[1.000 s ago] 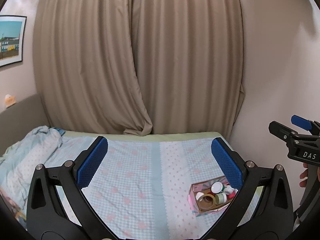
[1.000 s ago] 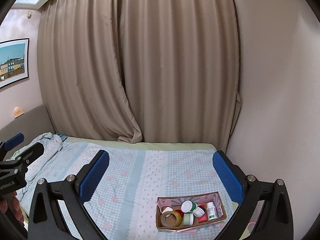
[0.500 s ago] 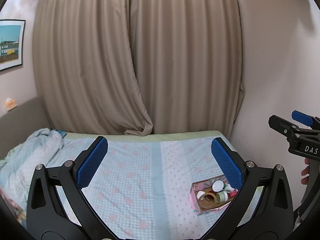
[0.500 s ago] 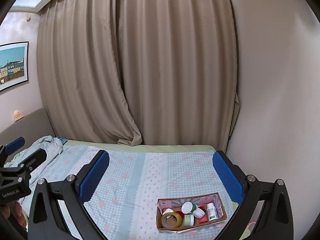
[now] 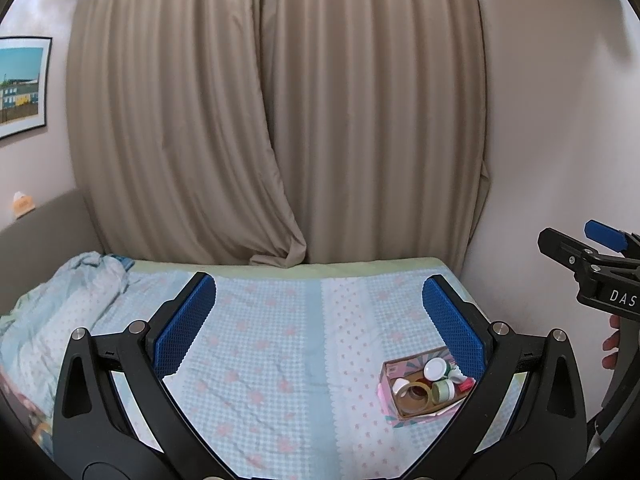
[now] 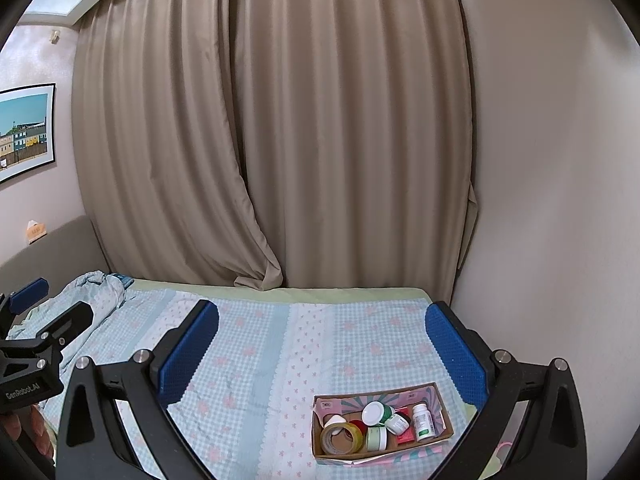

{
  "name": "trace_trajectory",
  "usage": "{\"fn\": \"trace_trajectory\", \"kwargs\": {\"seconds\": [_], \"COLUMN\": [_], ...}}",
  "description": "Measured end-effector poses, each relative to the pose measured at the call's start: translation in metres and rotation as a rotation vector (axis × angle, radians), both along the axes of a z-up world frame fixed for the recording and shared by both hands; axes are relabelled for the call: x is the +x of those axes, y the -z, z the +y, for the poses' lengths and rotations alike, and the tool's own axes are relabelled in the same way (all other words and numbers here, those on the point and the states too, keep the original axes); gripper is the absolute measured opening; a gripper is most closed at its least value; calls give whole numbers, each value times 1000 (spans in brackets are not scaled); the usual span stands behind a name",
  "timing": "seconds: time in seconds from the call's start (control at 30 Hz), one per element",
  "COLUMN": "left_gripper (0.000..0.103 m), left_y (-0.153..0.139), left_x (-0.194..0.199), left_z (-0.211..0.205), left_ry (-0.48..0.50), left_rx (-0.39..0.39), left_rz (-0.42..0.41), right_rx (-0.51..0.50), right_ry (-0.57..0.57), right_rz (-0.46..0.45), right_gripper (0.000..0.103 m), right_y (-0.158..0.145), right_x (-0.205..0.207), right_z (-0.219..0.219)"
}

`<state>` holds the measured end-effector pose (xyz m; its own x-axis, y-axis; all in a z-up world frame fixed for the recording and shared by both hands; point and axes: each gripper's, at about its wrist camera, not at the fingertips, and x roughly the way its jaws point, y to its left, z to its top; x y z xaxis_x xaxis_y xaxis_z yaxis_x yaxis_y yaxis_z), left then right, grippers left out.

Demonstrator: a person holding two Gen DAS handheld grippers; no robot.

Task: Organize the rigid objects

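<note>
Pill bottle (image 6: 423, 422) only in right view

Place: it was a home bedroom.
Evidence: a bed (image 6: 280, 344) with checked bedding, drawn beige curtains (image 6: 280, 140), and 1 framed picture (image 6: 24, 132).

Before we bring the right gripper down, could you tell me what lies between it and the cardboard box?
Nothing but bare checked bedsheet and air: in the right wrist view the right gripper hangs open above the bed, the cardboard box below.
</note>
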<state>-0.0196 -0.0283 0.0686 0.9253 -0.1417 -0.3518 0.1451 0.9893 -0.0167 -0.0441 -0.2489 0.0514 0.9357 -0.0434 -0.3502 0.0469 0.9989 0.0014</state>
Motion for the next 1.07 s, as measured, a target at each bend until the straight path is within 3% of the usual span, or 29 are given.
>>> {"fn": "trace_trajectory", "kwargs": {"seconds": [0.53,0.8,1.07], "left_gripper": [103,103,103], "left_y": [0,1,5], "left_x": [-3,-1,2], "left_z": [-7,-8,0], "left_ry": [-1,-69,-54], "left_rx": [8,36,-7], "left_rz": [-4,-19,-18], "right_rx": [3,-11,-11], "right_ry": [8,23,30], "right_rz": [3,4,20], "right_gripper": [103,103,103], "right_y": [-1,0,2], "right_x": [-4,-7,-6], "right_z": [-2,-5,-8]}}
